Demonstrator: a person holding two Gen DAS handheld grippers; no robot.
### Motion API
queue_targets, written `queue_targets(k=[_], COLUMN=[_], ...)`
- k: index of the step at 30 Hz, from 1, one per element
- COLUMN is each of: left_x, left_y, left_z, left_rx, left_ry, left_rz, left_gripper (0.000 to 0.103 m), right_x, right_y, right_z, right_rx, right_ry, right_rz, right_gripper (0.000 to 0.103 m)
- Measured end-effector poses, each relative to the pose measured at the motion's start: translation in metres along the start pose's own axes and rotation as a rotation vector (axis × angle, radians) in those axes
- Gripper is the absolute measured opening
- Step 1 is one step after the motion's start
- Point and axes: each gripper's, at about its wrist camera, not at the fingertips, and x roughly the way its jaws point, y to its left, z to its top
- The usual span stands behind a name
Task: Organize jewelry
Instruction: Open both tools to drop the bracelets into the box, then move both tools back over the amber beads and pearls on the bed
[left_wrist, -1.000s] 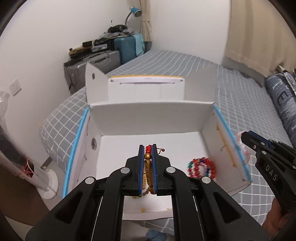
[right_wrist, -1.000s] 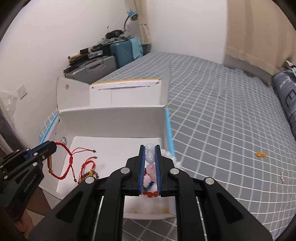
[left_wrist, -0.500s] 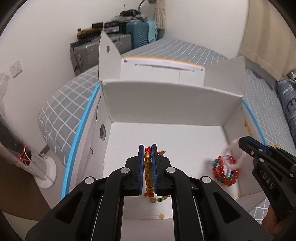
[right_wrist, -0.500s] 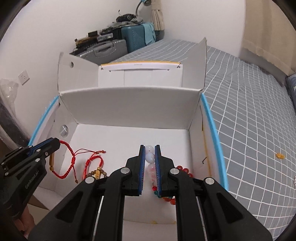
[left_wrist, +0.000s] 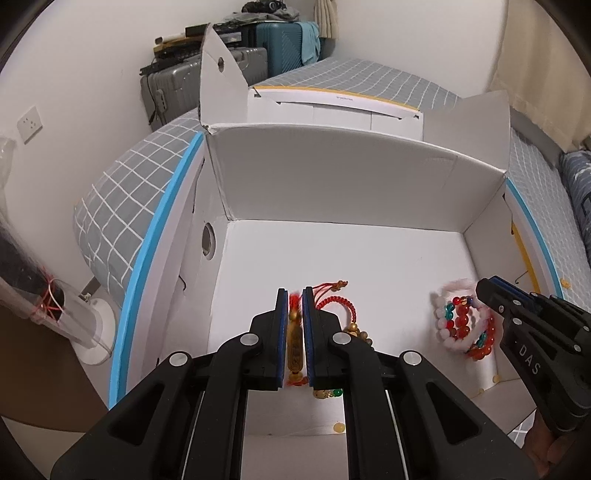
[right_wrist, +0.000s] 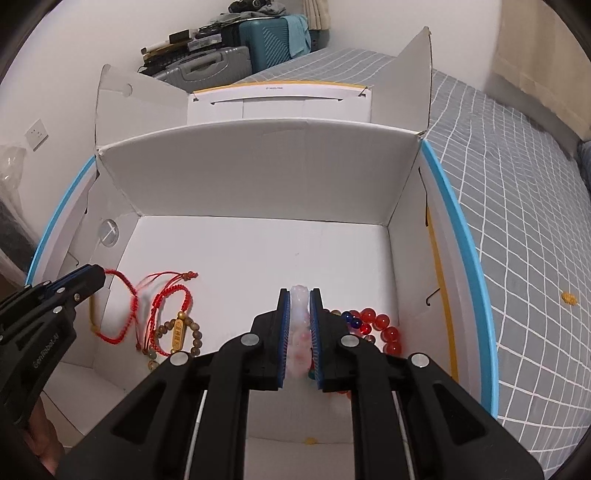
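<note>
Left wrist view: my left hand-held gripper (left_wrist: 294, 332) is pinching a red cord bracelet (left_wrist: 334, 306) by its gold charm (left_wrist: 294, 341), jaws pressed together on it, and I am holding it low inside the white box (left_wrist: 332, 177) on the bed (left_wrist: 122, 199). The cord loops and wooden beads are trailing to the right of the jaws, close to the box floor. Off to the right, my right hand-held gripper (left_wrist: 480, 291) is carrying a bundle of bead bracelets (left_wrist: 461, 325) near the right wall.

Right wrist view: the right jaws are clamped on a pale pink-white bracelet (right_wrist: 300, 332), with red and blue beads (right_wrist: 373, 326) hanging beside them over the floor. At left, the cord bracelet is dangling from the other tool, its charm and beads seeming to rest on the floor.

I judge this to be the set-down step. To do it well, I am wanting both bundles fully resting on the floor before I let the jaws part, well apart from each other so cords and beads are not tangling, and I should lift straight out so nothing snags on a pad.
</note>
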Motion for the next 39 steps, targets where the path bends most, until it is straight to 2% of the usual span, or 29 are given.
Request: queue_targets(k=[1,3,4,6,7,9,10,12,16,18,20,21,30,39], left_x=[0.0,0.0,-0.001,-0.003,-0.005,-0.01,-0.013,-0.018,-0.025,-0.027,-0.03,-0.032,-0.042,-0.066], left_y=[0.0,-0.002,-0.003,-0.003,-0.002,-0.001,-0.002,-0.002,-0.003,-0.005,-0.007,-0.008,-0.021,-0.064], left_z=[0.0,0.0,0.001,0.001,0.001,0.001,0.001,0.001,0.001,0.001,0.001,0.0,-0.001,-0.004], left_rx=[0.004,0.011,0.014,0.009,0.005,0.001,0.002,-0.005,-0.009,-0.006,-0.004,-0.002,-0.002,0.051], left_ry=[0.002,0.002,0.001,-0.009,-0.016,-0.036,-0.05,-0.066,-0.085,-0.091,-0.112,-0.119,-0.123,-0.151], left_rz=[-0.002,-0.001,-0.001,0.0,0.003,0.013,0.017,0.023,0.013,0.014,0.026,0.032,0.0,-0.059], left_gripper=[0.009,0.012,0.016,0.037,0.042,0.06,0.063,0.076,0.085,0.091,0.098,0.097,0.097,0.097], right_x=[0.0,0.001,0.0,-0.001,-0.003,-0.007,-0.01,-0.018,-0.035,-0.042,-0.047,-0.05,-0.077,-0.105], right_y=[0.0,0.002,0.002,0.003,0.003,0.0,-0.002,-0.006,-0.017,-0.021,-0.022,-0.023,-0.042,-0.081], right_z=[0.0,0.0,0.0,0.0,0.001,0.002,0.002,0.004,0.008,0.008,0.007,0.007,-0.003,-0.022], right_rx=[-0.002,-0.011,-0.011,-0.009,-0.008,0.003,0.008,0.015,0.045,0.039,0.023,0.018,0.02,0.034], right_ry=[0.001,0.004,0.004,0.0,-0.004,-0.016,-0.023,-0.043,-0.091,-0.113,-0.122,-0.128,-0.168,-0.184], right_rz=[-0.001,0.0,-0.001,-0.005,-0.007,-0.001,0.001,0.005,0.005,0.003,0.004,0.002,-0.041,-0.103], right_gripper=[0.011,0.022,0.024,0.032,0.035,0.045,0.047,0.061,0.076,0.087,0.093,0.095,0.095,0.095])
